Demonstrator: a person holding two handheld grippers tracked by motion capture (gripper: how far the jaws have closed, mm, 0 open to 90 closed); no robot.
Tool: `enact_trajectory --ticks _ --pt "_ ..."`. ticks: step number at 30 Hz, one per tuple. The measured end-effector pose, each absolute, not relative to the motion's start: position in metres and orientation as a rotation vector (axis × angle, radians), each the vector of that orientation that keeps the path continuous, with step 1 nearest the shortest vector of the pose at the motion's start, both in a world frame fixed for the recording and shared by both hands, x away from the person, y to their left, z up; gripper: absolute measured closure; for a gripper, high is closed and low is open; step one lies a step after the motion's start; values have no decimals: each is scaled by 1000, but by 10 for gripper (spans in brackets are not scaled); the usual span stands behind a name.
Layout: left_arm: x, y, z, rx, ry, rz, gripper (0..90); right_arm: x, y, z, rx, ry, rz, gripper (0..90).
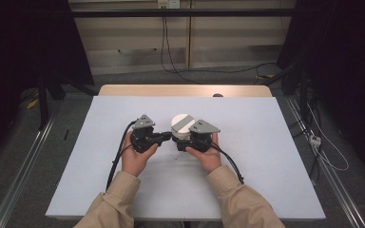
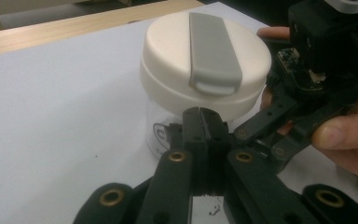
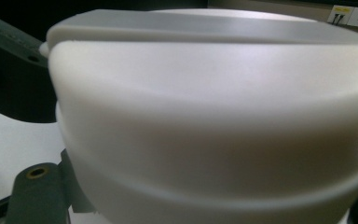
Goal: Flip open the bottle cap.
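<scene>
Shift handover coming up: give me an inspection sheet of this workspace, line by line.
Surface: white table top, bare apart from a small dark speck near the grippers; wooden strip along the far edge.
Job's things: clear jar with a white lid and a grey bar across it, upright mid-table.
Clutter: nothing seen.
Grippers: left gripper shut, its tips at the jar just under the lid rim, nothing between them; right gripper closed on the jar's body.
Cables: a black cable trails from each gripper toward the near edge.
Surroundings: wall outlet with leads running down, grey floor, dark curtains either side.
</scene>
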State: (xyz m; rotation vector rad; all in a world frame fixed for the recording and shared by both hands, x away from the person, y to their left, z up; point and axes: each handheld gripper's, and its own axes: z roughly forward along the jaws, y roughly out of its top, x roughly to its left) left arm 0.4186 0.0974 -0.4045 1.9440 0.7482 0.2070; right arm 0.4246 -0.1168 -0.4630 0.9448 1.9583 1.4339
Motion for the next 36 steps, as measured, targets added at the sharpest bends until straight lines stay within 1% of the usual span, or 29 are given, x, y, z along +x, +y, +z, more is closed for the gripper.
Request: enact_trajectory --ticks 36 --pt "419 94 -395 1938 737 218 900 424 -116 -463 943 1957 1426 186"
